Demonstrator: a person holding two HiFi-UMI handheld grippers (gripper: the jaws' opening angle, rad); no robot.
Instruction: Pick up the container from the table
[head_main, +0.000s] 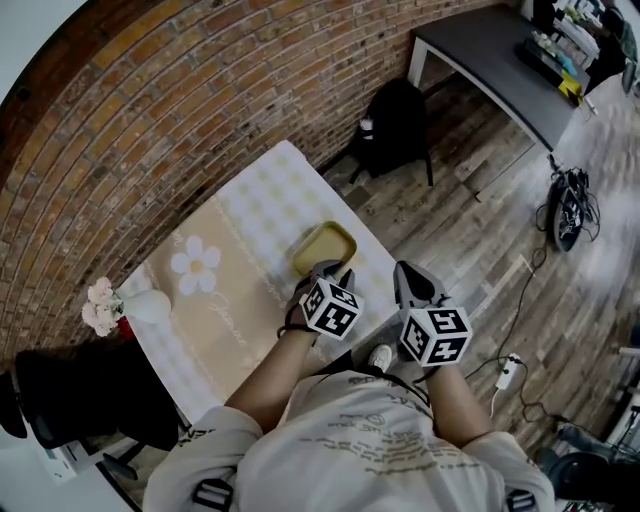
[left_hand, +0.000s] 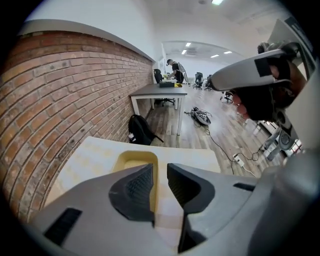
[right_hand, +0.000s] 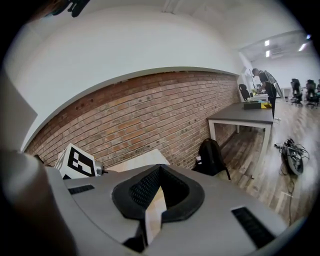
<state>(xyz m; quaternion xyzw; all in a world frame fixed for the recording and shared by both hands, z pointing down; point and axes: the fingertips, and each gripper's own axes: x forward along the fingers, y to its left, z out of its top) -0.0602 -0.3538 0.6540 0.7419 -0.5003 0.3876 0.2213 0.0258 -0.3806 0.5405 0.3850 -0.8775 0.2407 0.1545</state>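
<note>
Toward the backpack (head_main: 394, 126) end of the cloth-covered table (head_main: 225, 310), the shallow yellow container (head_main: 325, 247) lies flat on the checked cloth. I see the left gripper (head_main: 331, 270) just at its near rim, jaws spread, only cloth between them. My right gripper (head_main: 411, 276) hangs beside it near the table's edge, jaws pressed together on nothing. A white vase (head_main: 146, 306) stands at the opposite end.

Left gripper (left_hand: 160, 174) hides near end of container (left_hand: 134, 160).
</note>
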